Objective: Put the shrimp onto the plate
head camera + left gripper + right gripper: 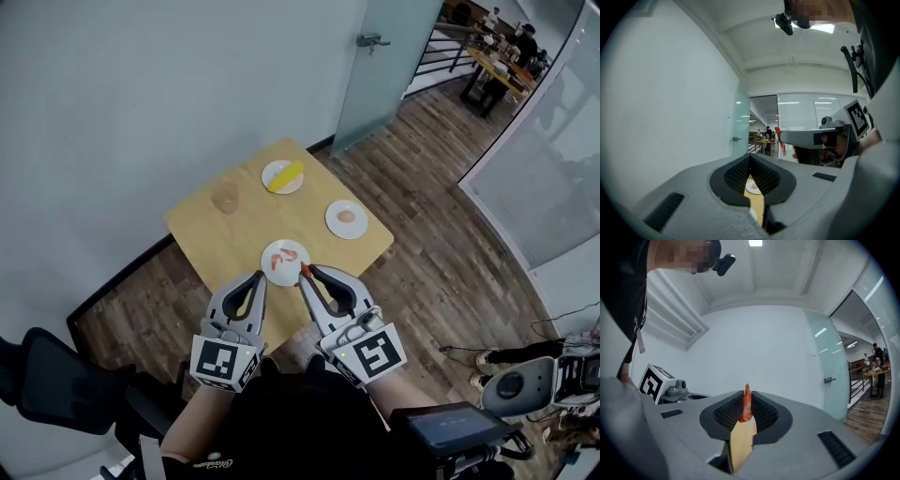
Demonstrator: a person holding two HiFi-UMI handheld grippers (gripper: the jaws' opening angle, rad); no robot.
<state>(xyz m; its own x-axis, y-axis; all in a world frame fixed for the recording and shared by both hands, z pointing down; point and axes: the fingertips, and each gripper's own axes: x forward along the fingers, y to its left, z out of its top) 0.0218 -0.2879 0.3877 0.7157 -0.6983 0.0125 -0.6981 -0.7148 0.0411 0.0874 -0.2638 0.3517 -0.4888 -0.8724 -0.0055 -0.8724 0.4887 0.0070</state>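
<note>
Right claw (307,272): narrow, clamped on one shrimp (746,405), pointing level.
Shrimp: pinched thin between the pad tips, orange end poking up above them; in the head view right at the near right rim of the near plate (287,278), not laid on it yet; height above it not clear.
Left claw (260,278): tips pressed together, nothing between; just beside the same plate, on its near left side.
Near plate: carrying other shrimps (277,262), so only little bare room left.
Risk of early drop: hold only at the very tips; with a release too soon, probably a fall on the bench (239,234) rim or down to the wooden floor (431,272).
Risk of push: plate near the bench front edge; with a low approach, possibly a shove of the plate or of the shrimps on it.
Risk of sticking: soft thing, maybe clinging to one pad after opening.
Edges: small bench, near edge just under both claws, wall behind on the left.
Open room: cup (226,198), plate with yellow piece (270,169) and plate with pale orange piece (333,225) well apart, further back; way forward to the near plate free.
</note>
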